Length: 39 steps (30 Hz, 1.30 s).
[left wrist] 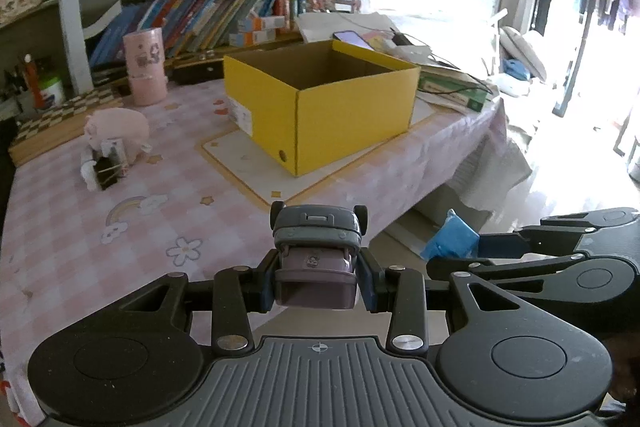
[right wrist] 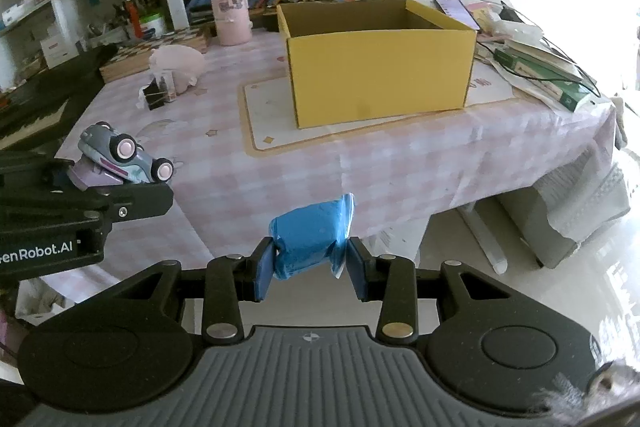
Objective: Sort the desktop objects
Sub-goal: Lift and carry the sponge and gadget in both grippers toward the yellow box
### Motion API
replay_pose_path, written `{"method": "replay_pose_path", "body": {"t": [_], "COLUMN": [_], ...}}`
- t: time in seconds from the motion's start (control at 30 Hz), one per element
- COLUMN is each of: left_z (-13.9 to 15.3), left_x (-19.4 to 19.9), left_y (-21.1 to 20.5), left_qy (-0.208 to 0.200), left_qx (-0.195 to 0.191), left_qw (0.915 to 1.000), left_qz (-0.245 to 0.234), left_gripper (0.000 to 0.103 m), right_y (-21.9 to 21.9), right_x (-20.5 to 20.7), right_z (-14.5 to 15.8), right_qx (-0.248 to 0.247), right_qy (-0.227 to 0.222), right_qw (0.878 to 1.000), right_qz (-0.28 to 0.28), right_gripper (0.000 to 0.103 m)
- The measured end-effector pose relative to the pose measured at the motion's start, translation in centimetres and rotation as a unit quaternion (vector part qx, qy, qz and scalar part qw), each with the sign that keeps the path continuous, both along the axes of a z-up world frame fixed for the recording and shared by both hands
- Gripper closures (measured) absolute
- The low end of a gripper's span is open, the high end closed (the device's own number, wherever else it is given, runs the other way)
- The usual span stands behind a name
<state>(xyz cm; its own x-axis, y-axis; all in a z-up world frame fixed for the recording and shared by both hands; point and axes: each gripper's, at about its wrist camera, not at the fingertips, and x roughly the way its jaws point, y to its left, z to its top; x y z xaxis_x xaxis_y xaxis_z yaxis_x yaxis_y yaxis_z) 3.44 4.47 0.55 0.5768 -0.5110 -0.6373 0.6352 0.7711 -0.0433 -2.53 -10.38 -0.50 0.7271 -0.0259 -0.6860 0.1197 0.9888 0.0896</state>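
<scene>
My left gripper [left wrist: 316,285] is shut on a grey and purple toy car [left wrist: 316,255], held upside down above the near edge of the pink checked table [left wrist: 80,227]. From the right wrist view the same toy car [right wrist: 124,159] shows at the left with its pink wheels up. My right gripper [right wrist: 308,267] is shut on a blue plastic packet [right wrist: 312,231], which also shows as a blue packet [left wrist: 450,241] in the left wrist view. An open yellow cardboard box [left wrist: 320,107], also [right wrist: 380,67], stands on a mat in the middle of the table, ahead of both grippers.
A pink plush pig [left wrist: 116,129] with a small black clip holder [left wrist: 106,169] sits at the table's left. A pink cylinder [left wrist: 145,67] stands behind it. Books and cables [right wrist: 540,67] lie right of the box. Bookshelves [left wrist: 200,15] line the back. Beyond the table's right edge is floor.
</scene>
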Motion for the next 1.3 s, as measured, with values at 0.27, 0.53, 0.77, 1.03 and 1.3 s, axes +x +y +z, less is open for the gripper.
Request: {"method": "replay_pose_path", "body": {"t": [0.27,0.53,0.77,1.03,1.3], "left_z": [-0.2,-0.4,-0.6,-0.7,-0.5], "left_x": [-0.2,0.0,0.5,1.5,3.2], "left_y": [-0.7,-1.4,-2.4,-3.2,-4.8], "left_qy": [0.002,0.005,-0.003,-0.007,-0.005], "left_qx": [0.002,0.002,0.012,0.021,0.018], "left_qw": [0.9998,0.9996,0.9989,0.9988,0.9986], "left_qz": [-0.02,-0.029,-0.044,-0.043,-0.05], "left_gripper": [0.065,0.065,0.065,0.065,0.065], "right_y": [-0.5,-0.8,-1.7,-2.2,-3.3], "right_x": [-0.4,-0.3,0.2,2.4,4.0], "right_z": [-0.1,-0.2,-0.6,-0.9,-0.6], "right_qx": [0.001,-0.001,0.006,0.008,0.0], "right_qy": [0.006,0.009,0.011,0.019,0.023], "right_qw": [1.0,1.0,0.999,1.0,1.0], "right_qz": [-0.014,-0.018,-0.029,-0.012,-0.008], "right_gripper": [0.067,0.067,0.067,0.067,0.067]}}
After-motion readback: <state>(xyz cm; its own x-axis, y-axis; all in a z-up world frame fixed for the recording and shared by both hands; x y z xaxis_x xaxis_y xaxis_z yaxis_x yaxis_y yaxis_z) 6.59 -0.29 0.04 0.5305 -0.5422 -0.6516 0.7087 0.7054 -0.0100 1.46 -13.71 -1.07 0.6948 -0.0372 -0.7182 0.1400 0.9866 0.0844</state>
